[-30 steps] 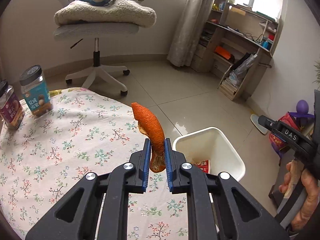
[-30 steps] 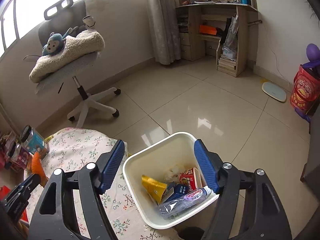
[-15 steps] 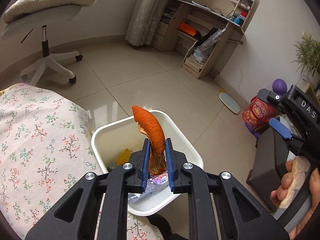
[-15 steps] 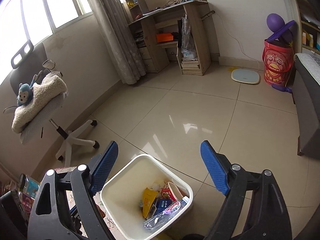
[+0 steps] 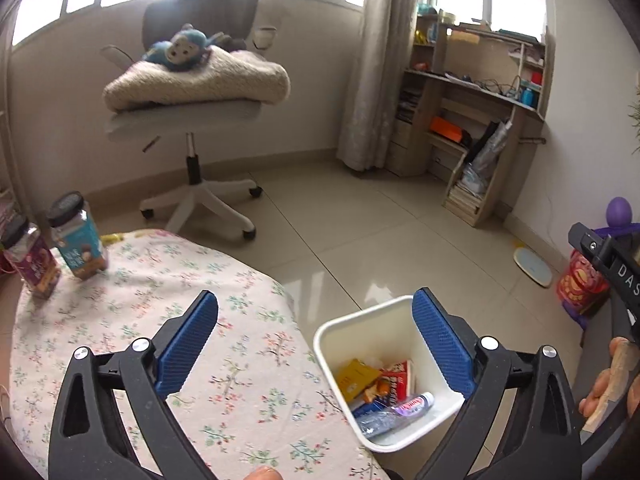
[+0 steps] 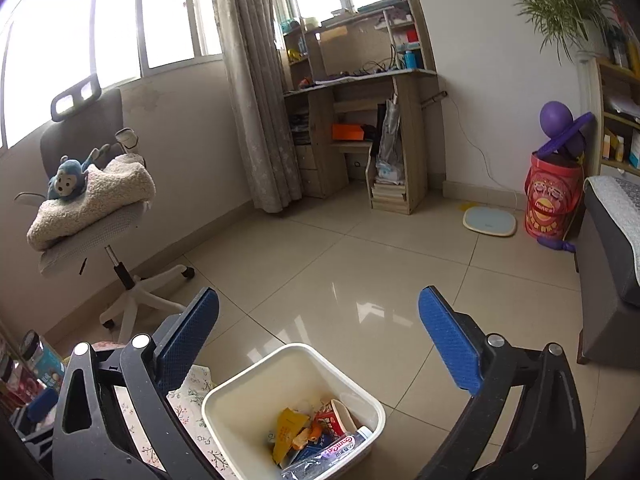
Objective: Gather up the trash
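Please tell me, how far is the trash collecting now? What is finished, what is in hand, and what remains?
Done: the white bin holds wrappers, a yellow packet and an orange peel piece.
In hand: nothing. The left gripper and right gripper are both open and empty above the bin.
Left: on the floral tablecloth only two snack jars show, with no loose trash in view, so little seems to remain.

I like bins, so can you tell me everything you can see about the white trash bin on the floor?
The white trash bin is a smooth, plastic-looking tub with rounded corners and a thick rim, and has no lid. It stands upright on the shiny tiled floor, right beside the flowery tablecloth. Inside lie a yellow packet, a red wrapper, a bit of orange peel and a crushed clear bottle. Nothing grips the bin; both sets of jaws are open above it.
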### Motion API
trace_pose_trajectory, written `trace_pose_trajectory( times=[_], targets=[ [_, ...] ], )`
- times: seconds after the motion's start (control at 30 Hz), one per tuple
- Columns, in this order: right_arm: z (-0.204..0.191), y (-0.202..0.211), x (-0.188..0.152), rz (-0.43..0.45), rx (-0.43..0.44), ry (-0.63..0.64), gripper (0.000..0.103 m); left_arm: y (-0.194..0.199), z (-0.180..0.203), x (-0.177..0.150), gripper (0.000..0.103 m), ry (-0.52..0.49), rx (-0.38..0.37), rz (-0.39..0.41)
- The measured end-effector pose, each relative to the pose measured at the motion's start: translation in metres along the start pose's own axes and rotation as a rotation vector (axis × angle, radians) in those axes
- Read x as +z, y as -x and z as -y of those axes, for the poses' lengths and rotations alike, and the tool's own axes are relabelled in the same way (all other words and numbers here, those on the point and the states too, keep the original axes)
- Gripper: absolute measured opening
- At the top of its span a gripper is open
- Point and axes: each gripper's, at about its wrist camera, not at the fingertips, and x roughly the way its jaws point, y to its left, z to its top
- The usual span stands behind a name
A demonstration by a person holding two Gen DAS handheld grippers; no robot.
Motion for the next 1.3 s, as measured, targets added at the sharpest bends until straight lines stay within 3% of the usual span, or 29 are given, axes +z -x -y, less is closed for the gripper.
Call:
trace_pose_trajectory(
  times=[0.13,0.27,0.43,0.67,0.97,1.3],
  targets=[
    [-0.031,0.028,-0.005,0.034,0.043,0.043,0.096,0.048,-0.023,0.008,0.096,-0.014,0.153,0.179],
    [-0.060,0.054,-0.018,0.041,0.070,0.123,0.096,0.071,-0.047,0.008,0.096,0.015,0.312,0.176],
    [-0.090,0.067,-0.041,-0.011,0.154,0.165,0.096,0.081,-0.081,-0.005,0.096,0.068,0.307,0.125],
    [-0.129,0.069,-0.067,-0.066,0.224,0.205,0.096,0.091,-0.123,-0.031,0.097,0.089,0.399,0.109],
    [-0.159,0.076,-0.078,-0.043,0.272,0.245,0.096,0.096,-0.149,-0.041,0.096,0.130,0.419,0.094],
    [-0.164,0.081,-0.079,-0.004,0.283,0.271,0.096,0.095,-0.155,-0.041,0.096,0.141,0.416,0.081]
  ],
)
